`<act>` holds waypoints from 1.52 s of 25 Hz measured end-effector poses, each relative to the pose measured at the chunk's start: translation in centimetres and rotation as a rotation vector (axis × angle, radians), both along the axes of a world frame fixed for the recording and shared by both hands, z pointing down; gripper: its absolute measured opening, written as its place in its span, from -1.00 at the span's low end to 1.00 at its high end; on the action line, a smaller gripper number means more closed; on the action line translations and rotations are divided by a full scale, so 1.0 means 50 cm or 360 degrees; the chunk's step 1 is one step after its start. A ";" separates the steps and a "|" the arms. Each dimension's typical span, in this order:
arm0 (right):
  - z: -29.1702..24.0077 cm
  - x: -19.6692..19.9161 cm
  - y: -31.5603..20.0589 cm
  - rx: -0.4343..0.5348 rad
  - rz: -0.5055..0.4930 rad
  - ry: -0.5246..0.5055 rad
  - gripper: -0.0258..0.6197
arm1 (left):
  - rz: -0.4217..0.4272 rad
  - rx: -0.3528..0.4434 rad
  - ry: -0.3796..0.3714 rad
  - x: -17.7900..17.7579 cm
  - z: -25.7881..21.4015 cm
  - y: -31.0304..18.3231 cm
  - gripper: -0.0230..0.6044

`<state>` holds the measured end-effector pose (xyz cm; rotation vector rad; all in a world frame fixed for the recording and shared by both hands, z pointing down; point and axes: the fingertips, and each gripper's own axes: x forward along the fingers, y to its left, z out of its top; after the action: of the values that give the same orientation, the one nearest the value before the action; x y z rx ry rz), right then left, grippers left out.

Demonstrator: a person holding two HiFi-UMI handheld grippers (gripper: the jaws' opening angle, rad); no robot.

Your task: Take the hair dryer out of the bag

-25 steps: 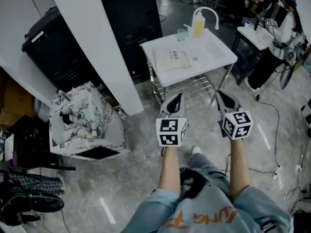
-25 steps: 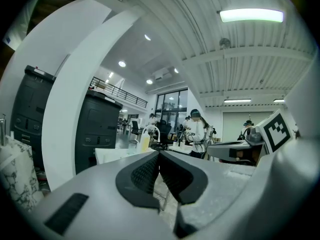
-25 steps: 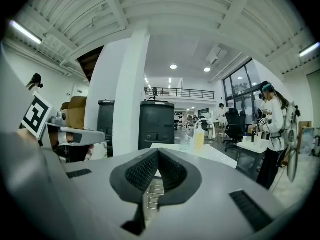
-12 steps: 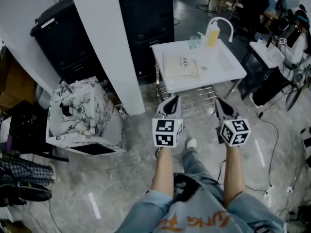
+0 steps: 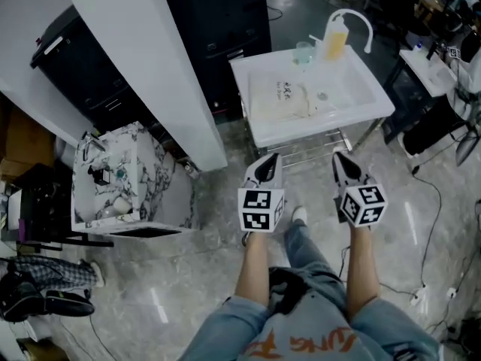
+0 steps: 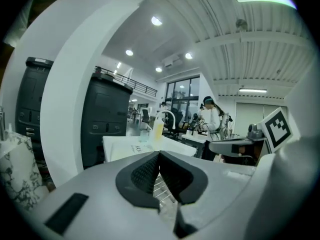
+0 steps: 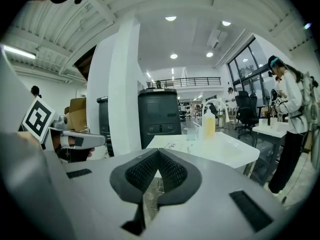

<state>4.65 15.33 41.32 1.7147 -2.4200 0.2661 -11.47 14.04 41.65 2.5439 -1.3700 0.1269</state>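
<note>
The hair dryer itself is not seen. It is judged to be inside the bag, which is laid flat near the middle of the white table, where it can be reached from the near edge. A bottle and a cup are stood at the far edge beside a curved tap, apart from the bag.

The left gripper and the right gripper are held side by side, well short of the table and pointed toward it. Both pairs of jaws are closed tip to tip with nothing between them, which is judged to suit an approach rather than a grasp.

The bag is seen as pale, limp cloth, faintly creased, with small dark print. The table top is smooth and tray-like with a raised rim, and a wire shelf is set beneath it. The pads are dark and finely ribbed, housed in grey shells.
</note>
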 end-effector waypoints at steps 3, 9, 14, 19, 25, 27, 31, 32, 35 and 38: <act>0.030 0.044 -0.057 -0.0047 0.0022 -0.0028 -0.93 | 0.0003 -0.0068 -0.0037 0.041 0.038 -0.048 -0.92; 0.053 0.136 -0.189 -0.0080 0.0051 -0.0098 -0.93 | 0.0007 -0.0159 -0.0146 0.119 0.085 -0.167 -0.92; 0.060 0.209 -0.305 -0.0109 0.0039 -0.0143 -0.93 | 0.0019 -0.0203 -0.0229 0.193 0.092 -0.284 -0.92; 0.063 0.293 -0.413 -0.0117 0.0078 -0.0129 -0.93 | 0.0015 -0.0195 -0.0330 0.255 0.091 -0.378 -0.92; 0.089 0.270 -0.497 -0.0150 -0.0060 -0.0048 -0.93 | -0.0025 -0.0221 -0.0431 0.265 0.108 -0.438 -0.92; 0.095 0.253 -0.524 -0.0167 -0.0098 -0.0062 -0.93 | -0.0047 -0.0255 -0.0433 0.257 0.114 -0.454 -0.92; 0.124 0.197 -0.554 -0.0203 -0.0187 -0.0117 -0.93 | -0.0037 -0.0274 -0.0441 0.252 0.121 -0.487 -0.92; 0.133 0.182 -0.555 -0.0212 -0.0228 -0.0110 -0.93 | -0.0021 -0.0285 -0.0456 0.254 0.132 -0.493 -0.92; 0.148 0.184 -0.566 -0.0218 -0.0314 -0.0043 -0.93 | 0.0063 -0.0348 -0.0525 0.261 0.171 -0.509 -0.92; 0.148 0.270 -0.599 -0.0235 -0.0195 0.0009 -0.93 | 0.0170 -0.0405 -0.0638 0.276 0.197 -0.538 -0.89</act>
<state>18.14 -14.61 48.72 1.4978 -2.4227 0.4119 2.31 -12.88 51.51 2.4555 -1.2440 0.8149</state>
